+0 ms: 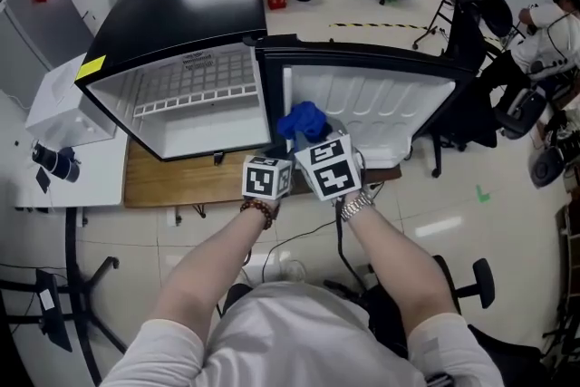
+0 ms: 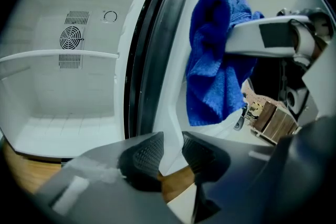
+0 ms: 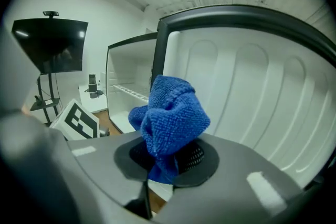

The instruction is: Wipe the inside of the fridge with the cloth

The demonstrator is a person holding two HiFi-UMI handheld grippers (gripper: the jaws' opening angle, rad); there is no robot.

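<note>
- The cloth (image 3: 170, 113), a blue terry one, sits bunched up between the jaws of the right hand-held gripper (image 3: 168, 157), which are closed on its lower folds while the rest stands up above the pads.
- Seen from above, the cloth (image 1: 304, 122) is held in the air in front of the white inner lining of the fridge door (image 1: 372, 100), close to the edge where the door meets the cabinet. I cannot tell if it touches the lining.
- The fridge (image 1: 181, 9) is a small black one with a white inside, standing on a wooden worktop (image 1: 154, 181) with its door swung wide open to the right.
- The left hand-held gripper (image 2: 170, 152) has its jaws clamped on the lower white edge of the fridge door, one pad on each side of it.
- From that gripper's view the cloth (image 2: 215, 65) hangs down just beside the door's dark seal.
- Inside the cabinet a white wire shelf (image 2: 58, 54) runs across, with a round fan grille (image 2: 71, 39) on the back wall behind it.
- The two marker cubes sit side by side just in front of the fridge opening.
</note>
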